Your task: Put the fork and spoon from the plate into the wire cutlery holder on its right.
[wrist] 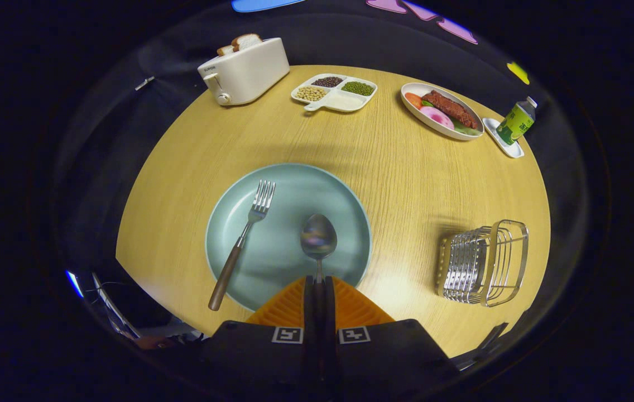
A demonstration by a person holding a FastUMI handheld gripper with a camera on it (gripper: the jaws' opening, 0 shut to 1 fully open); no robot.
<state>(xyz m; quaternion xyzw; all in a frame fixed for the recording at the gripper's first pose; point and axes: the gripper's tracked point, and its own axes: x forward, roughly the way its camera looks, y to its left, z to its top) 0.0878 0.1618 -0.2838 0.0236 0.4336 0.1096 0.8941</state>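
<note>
A pale green plate (286,190) lies on the round wooden table just ahead of my fingers. A fork (243,239) with a brown handle rests on the plate's left side, tines pointing away, handle over the near rim. A metal spoon (318,237) has its bowl over the plate, and its handle runs back between my fingers. My gripper (318,282) is shut on the spoon's handle, both fingers pressed together on it. The wire cutlery holder (484,262) stands on the table to the right of the plate.
Beyond the plate stand a white toaster (244,70) with bread slices, a divided dish (335,92) of beans, an oval plate (441,110) of food and a small bottle (515,121) on a tray. The table (400,167) edge curves around on both sides.
</note>
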